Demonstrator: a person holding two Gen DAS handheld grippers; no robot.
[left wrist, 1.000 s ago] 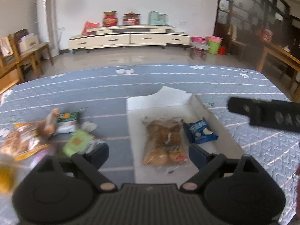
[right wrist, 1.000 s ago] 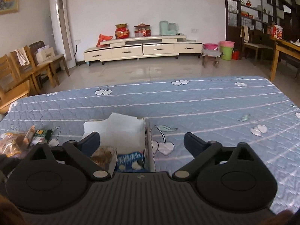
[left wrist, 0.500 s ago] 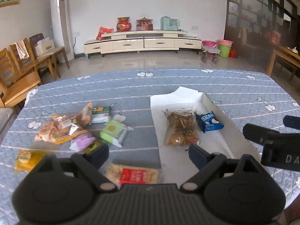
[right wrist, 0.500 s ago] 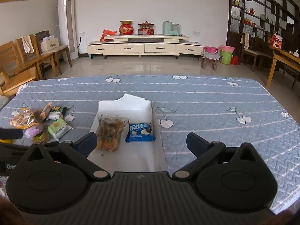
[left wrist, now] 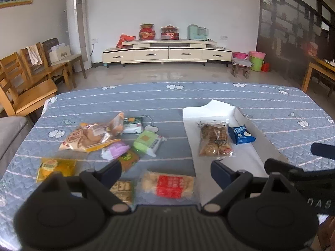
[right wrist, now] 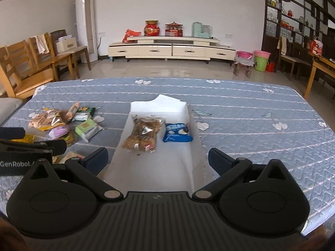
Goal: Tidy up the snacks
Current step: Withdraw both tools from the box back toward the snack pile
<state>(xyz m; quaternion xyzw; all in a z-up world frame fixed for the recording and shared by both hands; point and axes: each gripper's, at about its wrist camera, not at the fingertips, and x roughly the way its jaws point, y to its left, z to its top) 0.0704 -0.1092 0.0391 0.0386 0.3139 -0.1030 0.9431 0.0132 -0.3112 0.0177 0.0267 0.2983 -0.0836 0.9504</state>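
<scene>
A white open box (left wrist: 249,159) (right wrist: 186,113) lies on the blue quilted table and holds a clear bag of brown pastries (left wrist: 215,139) (right wrist: 144,133) and a blue cookie pack (left wrist: 240,134) (right wrist: 177,132). Left of it lie several loose snacks: a red-label cracker pack (left wrist: 168,185), a green pack (left wrist: 146,141) (right wrist: 86,128), a purple pack (left wrist: 116,149), an orange bread bag (left wrist: 88,137) and a yellow pack (left wrist: 55,168). My left gripper (left wrist: 165,168) is open and empty above the cracker pack. My right gripper (right wrist: 158,160) is open and empty above the box's near end.
The quilted table (right wrist: 251,115) stretches right of the box. Wooden chairs (left wrist: 23,87) stand beyond the table's left edge. A grey sofa arm (left wrist: 10,136) is at the left. A TV cabinet (right wrist: 167,48) lines the far wall.
Both grippers have pulled back and up from the box, so more of the table shows. The left gripper has swung left over the loose snacks. Both stay open.
</scene>
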